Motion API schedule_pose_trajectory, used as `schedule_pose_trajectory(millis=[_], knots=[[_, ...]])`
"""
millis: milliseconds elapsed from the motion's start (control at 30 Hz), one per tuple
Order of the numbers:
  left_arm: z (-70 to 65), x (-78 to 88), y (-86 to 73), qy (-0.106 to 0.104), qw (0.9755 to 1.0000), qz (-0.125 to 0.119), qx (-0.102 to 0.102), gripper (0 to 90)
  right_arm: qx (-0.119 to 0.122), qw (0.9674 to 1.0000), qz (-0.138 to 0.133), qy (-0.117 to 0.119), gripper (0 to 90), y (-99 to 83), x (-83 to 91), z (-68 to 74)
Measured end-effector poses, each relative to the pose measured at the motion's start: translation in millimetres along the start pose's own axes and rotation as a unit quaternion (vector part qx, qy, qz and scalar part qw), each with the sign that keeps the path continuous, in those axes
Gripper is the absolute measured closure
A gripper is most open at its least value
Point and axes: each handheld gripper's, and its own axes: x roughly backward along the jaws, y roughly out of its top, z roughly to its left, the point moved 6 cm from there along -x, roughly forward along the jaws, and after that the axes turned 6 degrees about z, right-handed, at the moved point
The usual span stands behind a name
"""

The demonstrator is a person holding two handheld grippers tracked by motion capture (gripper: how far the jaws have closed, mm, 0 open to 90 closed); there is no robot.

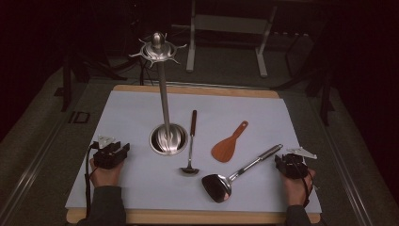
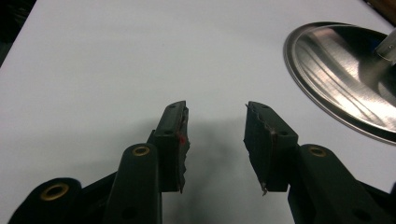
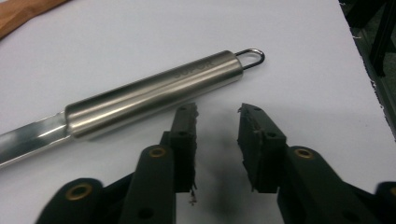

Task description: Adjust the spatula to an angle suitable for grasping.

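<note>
**Utensil stand and three utensils: hanging not yet begun**

Item 1. Right gripper (image 1: 282,162): jaws spread, pinching nothing, resting low over the tabletop (image 1: 131,117). Just ahead of its jaws, a little to their left, lies the steel handle of the spatula (image 3: 154,93), its hanging loop nearest the jaw tips; close, not touching. This looks to be the first piece to be picked up.

Item 2. Left gripper (image 1: 113,153): jaws spread, nothing between them, over bare white surface. The round base of the utensil stand (image 2: 341,74) sits ahead and to the right of its jaws, apart from them.

Item 3. Utensil stand, upright; every hook at its crown (image 1: 158,48) appears bare.

Item 4. Ladle (image 1: 190,150): flat on the tabletop between the two grippers, beside the stand's base, untouched.

Item 5. Wooden rice paddle (image 1: 228,143): flat, beyond the spatula as seen from the right gripper, untouched.

Status, by my reckoning: nothing done; all three utensils left to lift and hang.
</note>
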Motion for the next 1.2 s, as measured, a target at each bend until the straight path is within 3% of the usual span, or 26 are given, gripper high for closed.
schedule_pose_trajectory(millis=[100, 133, 233, 600, 900, 967, 1067, 1200], knots=[[0.3, 0.1, -0.1, -0.001, 1.0000, 0.001, 0.001, 59.3, 0.004, 1.0000, 0.003, 0.002, 74.0, -0.4, 1.2, 1.3], [0.3, -0.3, -0.1, -0.001, 1.0000, 0.002, 0.001, 58.9, 0.007, 0.9999, 0.007, 0.006, 82.5, -1.2, 3.6, 3.0], [0.4, -0.9, -0.2, -0.003, 1.0000, 0.006, 0.003, 58.5, 0.007, 0.9999, 0.009, 0.010, 89.8, -1.0, 4.9, 5.1], [-1.1, -3.1, -0.5, -0.002, 0.9998, 0.018, -0.006, 58.5, 0.032, 0.9992, 0.024, 0.009, 90.0, 9.7, -6.0, 22.0], [-0.8, -3.3, -0.6, -0.005, 0.9998, 0.019, -0.005, 58.2, 0.049, 0.9976, 0.046, 0.017, 90.0, 36.9, -26.4, 38.4], [-0.7, -3.7, -0.5, -0.007, 0.9998, 0.020, -0.003, 58.0, 0.051, 0.9959, 0.066, 0.035, 89.6, 51.3, -36.9, 51.3], [-0.7, -3.8, -0.4, -0.007, 0.9998, 0.019, -0.001, 57.8, 0.047, 0.9943, 0.077, 0.057, 77.0, 59.7, -38.5, 61.8], [-0.6, -3.8, -0.5, -0.008, 0.9998, 0.020, -0.001, 57.6, 0.019, 0.9942, 0.062, 0.086, 54.5, 69.8, -29.1, 73.3]])
